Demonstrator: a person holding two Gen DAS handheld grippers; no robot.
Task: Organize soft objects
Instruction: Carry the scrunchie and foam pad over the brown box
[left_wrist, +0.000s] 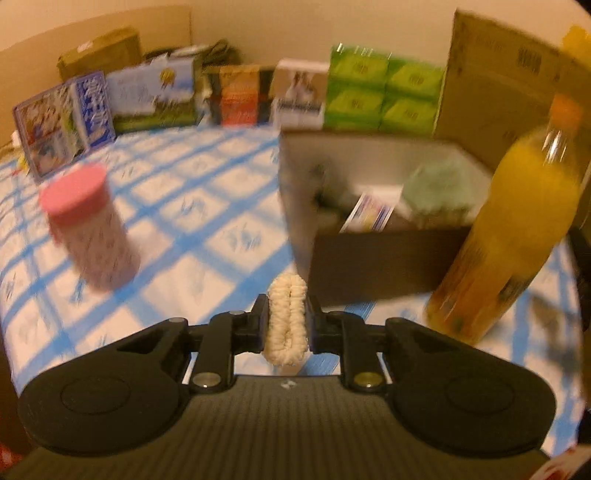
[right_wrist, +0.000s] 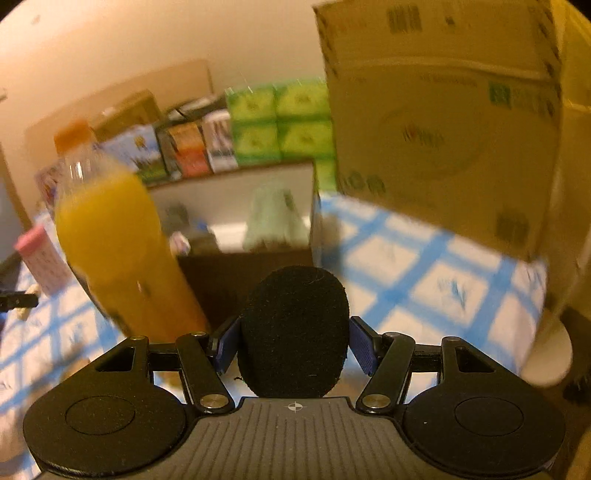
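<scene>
Left gripper (left_wrist: 287, 321) clamped narrow on a cream scrunchie (left_wrist: 286, 321), pads pressing both flanks; right gripper (right_wrist: 293, 341) spread wider, closed around a black foam pad (right_wrist: 293, 332). Both soft pieces held just short of the open storage box's (left_wrist: 384, 266) dark front wall, above the blue checked tablecloth (left_wrist: 192, 206).

Main hazard, as a judgement: the orange juice bottle (left_wrist: 517, 229), upright against the box's front corner, right beside both approach lines. Liable to topple from a sideways brush by either tool. Scrunchie gripped near mid-loop, front end free; likely to snag on the box's rim if carried in low. Foam pad springy; apt to bounce off the green bundle (left_wrist: 436, 184) already inside the box and land outside. Heavy blur, so exact clearances impossible to judge.
</scene>
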